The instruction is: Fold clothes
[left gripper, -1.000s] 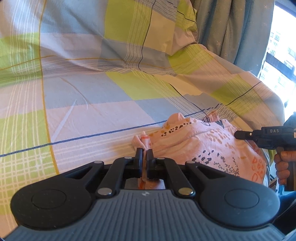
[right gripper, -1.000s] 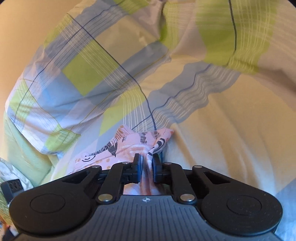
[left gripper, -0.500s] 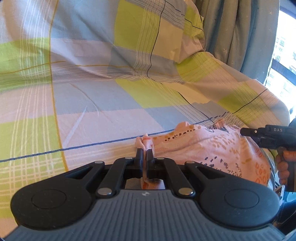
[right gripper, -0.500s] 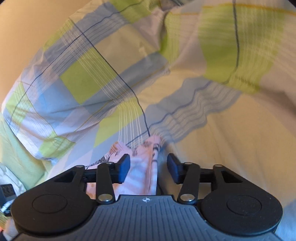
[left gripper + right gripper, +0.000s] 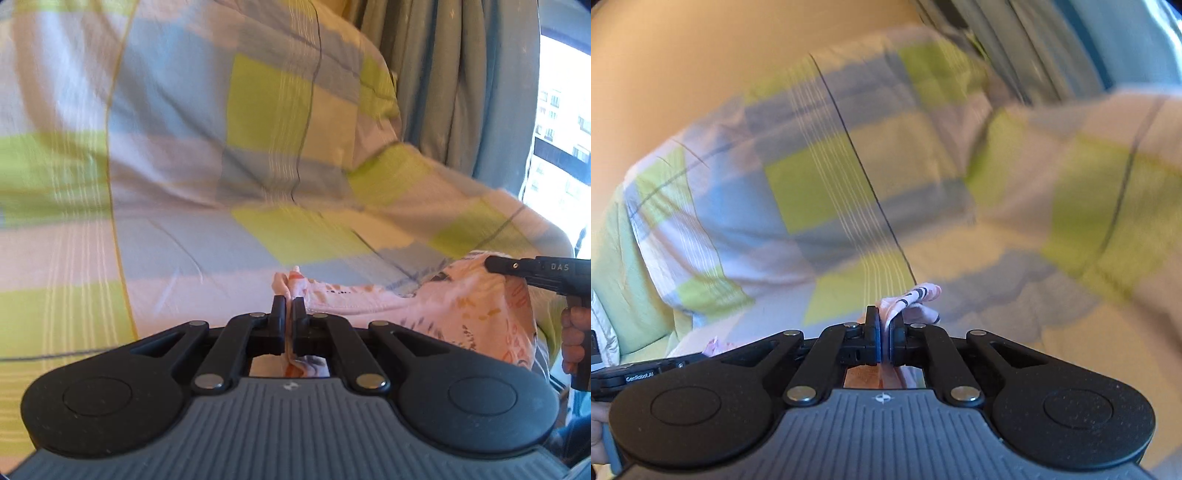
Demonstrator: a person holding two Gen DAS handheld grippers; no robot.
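Left wrist view: the left gripper (image 5: 289, 306) pinches a corner of the pink garment (image 5: 461, 306), which stretches over the checked bedsheet (image 5: 184, 221) beside grey curtains (image 5: 461, 92). Right wrist view: only here, the right gripper (image 5: 884, 317) pinches another garment corner.

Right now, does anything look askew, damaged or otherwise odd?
Nothing stands out. Both grippers, left and right, are shut on the pink garment over the checked bedding. Only motion blur.
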